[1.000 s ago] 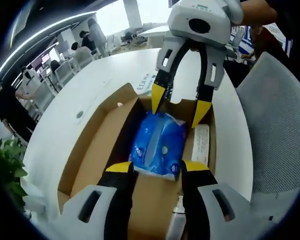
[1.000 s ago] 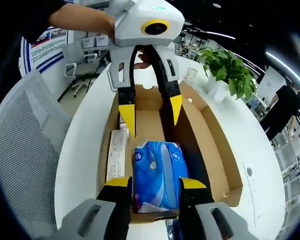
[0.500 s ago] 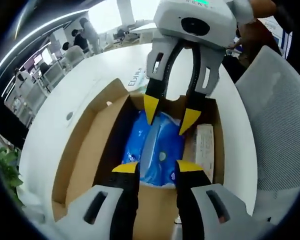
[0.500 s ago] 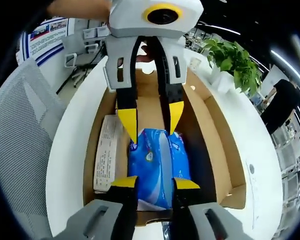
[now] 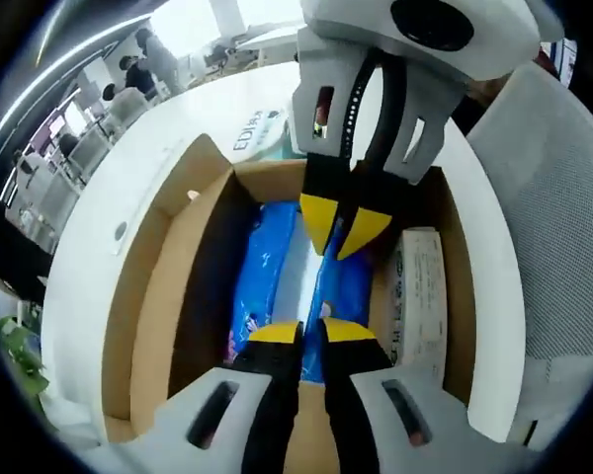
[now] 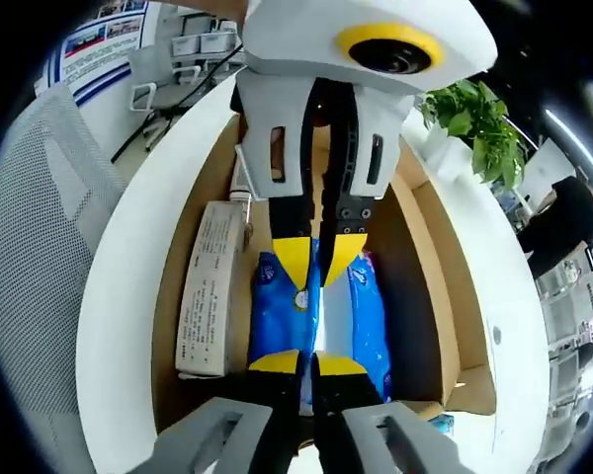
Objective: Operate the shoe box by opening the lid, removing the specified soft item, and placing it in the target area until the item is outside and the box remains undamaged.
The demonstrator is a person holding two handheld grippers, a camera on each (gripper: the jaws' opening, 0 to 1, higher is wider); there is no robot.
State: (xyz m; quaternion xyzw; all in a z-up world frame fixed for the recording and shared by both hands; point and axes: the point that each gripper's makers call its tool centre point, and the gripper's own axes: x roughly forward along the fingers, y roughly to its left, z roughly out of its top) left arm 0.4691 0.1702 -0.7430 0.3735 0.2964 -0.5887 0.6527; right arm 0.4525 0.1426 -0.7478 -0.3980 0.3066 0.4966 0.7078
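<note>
While both views look down into the open cardboard shoe box (image 5: 153, 296), we find each one adds something of its own. At the centre of the left gripper view lies the blue soft pack (image 5: 267, 272), flat on the box floor, with our left tool (image 5: 310, 329) rising from the bottom edge, its yellow-tipped jaws drawn nearly together on the pack's near end. Coming down from the top of that frame, the right tool (image 5: 342, 225) pinches the far end, jaws almost closed. At the upper left we see people and chairs across an office, and on the white surface (image 5: 178, 148) a printed label beginning "EDI", the rest unreadable. A grey mesh chair (image 5: 563, 197) sits at the right.

From the right gripper view we get the reverse: the right tool (image 6: 308, 363) at the bottom and the left tool (image 6: 317, 259) from above, both narrowed onto the soft pack (image 6: 277, 316). A white printed carton (image 6: 206, 286) lies beside the pack at centre left, its text too small to read. A green plant (image 6: 474, 114) stands at the upper right, and a wall poster (image 6: 94, 39) at the upper left.
</note>
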